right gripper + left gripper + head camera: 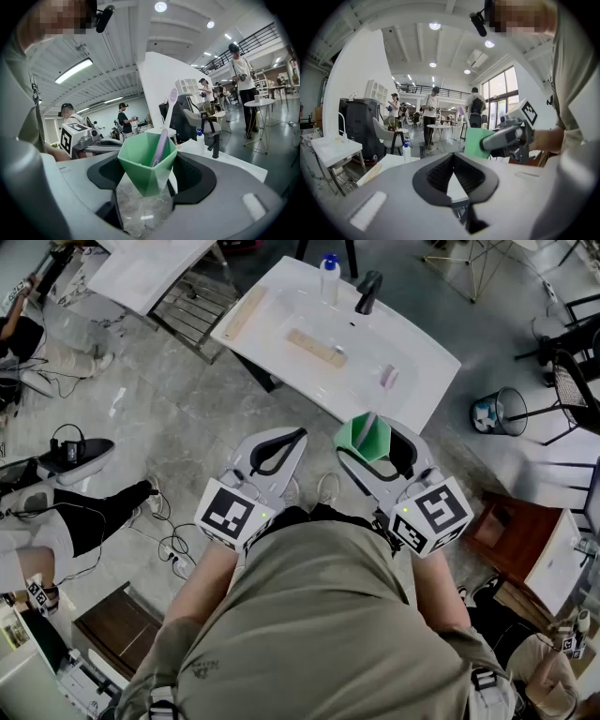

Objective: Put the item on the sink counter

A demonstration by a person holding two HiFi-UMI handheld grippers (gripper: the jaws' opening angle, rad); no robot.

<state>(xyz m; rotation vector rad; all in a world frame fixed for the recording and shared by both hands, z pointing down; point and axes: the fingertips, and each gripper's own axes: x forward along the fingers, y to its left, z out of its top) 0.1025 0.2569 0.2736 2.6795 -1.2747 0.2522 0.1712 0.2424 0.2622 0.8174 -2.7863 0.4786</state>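
Observation:
My right gripper (375,432) is shut on a green faceted cup (367,435), held in the air just short of the white sink counter (281,296). In the right gripper view the cup (146,164) fills the gap between the jaws, and a purple toothbrush (164,131) stands tilted in it. My left gripper (298,435) is beside it on the left, shut with nothing between its tips. The left gripper view shows the same closed jaws (453,157) and, to the right, the cup (476,143).
On the counter are a black faucet (367,292), a spray bottle (328,276), a wooden block (316,348), a wooden tray (246,312) and a small pink item (387,377). A waste bin (497,413) stands to the right. A person's legs and cables lie on the floor at left.

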